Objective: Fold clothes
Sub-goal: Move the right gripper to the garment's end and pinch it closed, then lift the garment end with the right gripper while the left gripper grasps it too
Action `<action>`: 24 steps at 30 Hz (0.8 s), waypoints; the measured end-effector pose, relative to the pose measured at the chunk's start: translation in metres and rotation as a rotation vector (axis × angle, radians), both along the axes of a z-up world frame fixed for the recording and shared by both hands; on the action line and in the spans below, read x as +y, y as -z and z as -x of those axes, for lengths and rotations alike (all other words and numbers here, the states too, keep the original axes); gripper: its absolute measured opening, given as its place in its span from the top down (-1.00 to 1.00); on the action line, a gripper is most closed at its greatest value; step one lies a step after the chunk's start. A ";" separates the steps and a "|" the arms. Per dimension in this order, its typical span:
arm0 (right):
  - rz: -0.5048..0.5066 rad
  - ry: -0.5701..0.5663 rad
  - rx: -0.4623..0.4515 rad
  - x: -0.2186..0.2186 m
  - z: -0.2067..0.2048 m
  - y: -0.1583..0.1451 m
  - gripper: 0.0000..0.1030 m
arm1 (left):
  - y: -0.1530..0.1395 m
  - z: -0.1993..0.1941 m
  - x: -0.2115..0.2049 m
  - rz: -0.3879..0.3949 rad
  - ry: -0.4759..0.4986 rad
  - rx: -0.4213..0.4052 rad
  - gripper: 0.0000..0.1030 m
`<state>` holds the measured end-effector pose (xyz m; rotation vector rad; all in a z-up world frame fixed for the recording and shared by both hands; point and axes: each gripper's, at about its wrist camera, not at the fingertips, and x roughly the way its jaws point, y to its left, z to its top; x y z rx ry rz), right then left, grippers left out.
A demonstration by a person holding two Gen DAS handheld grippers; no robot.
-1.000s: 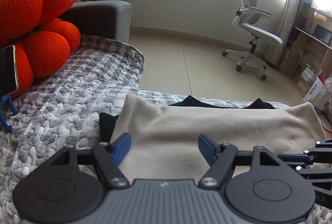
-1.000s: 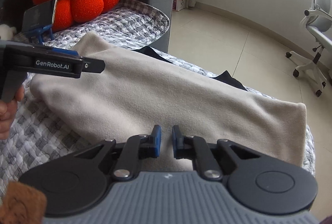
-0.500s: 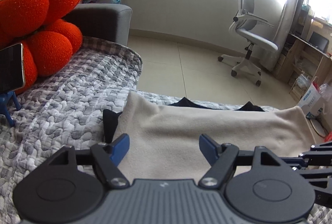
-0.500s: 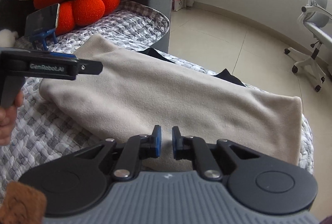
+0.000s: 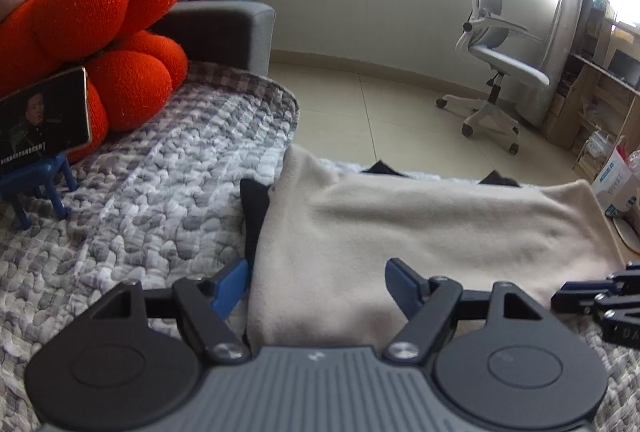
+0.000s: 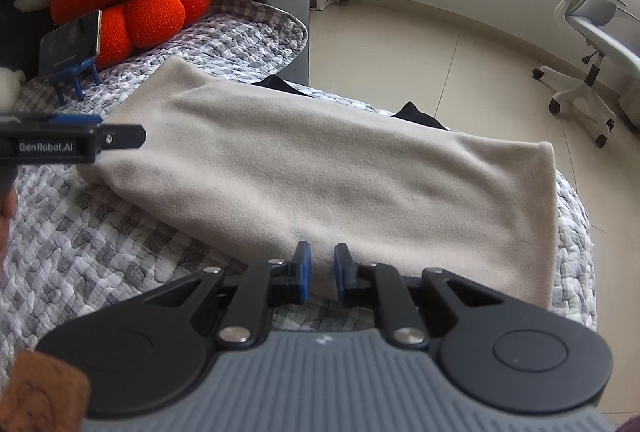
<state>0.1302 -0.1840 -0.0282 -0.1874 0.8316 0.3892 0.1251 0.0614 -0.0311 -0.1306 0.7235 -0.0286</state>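
- Left wrist view, nearest the lens: the left tongs [image 5: 316, 284] stand wide apart with nothing clamped; their blue pads [image 5: 231, 284] straddle the near left corner of the beige garment [image 5: 432, 224], one pad over the quilt, the other over the cloth.
- The right tongs [image 6: 320, 274] show a narrow gap between their blue pads and grip nothing; the jaws have just been opening slightly. They hover at the near edge of the beige garment [image 6: 320, 167], whose fleece shows through the gap.
- The beige garment lies folded into a long flat band across the grey-and-white quilt [image 5: 140, 199], near its floor-side edge.
- A black garment [image 5: 254, 203] lies under the beige one; it sticks out at the left side and as two small points along the far edge.
- In the right wrist view, the left tongs [image 6: 100, 139] reach in from the left, level with the left end of the beige band, with part of a hand [image 6: 6, 207] at the picture's edge.
- Farther left on the quilt, a phone [image 5: 44, 119] leans on a small blue stand [image 5: 36, 179].
- Behind it sits an orange plush cushion [image 5: 100, 31] against the grey sofa arm [image 5: 224, 31].
- Beyond the quilt's edge is pale tiled floor [image 5: 380, 103].
- A grey office chair [image 5: 496, 71] stands on it by the bright window.
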 end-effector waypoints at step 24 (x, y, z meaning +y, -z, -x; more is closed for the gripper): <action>-0.164 0.344 0.115 -0.145 0.003 0.010 0.49 | -0.010 0.004 0.043 0.142 -0.150 0.008 -0.17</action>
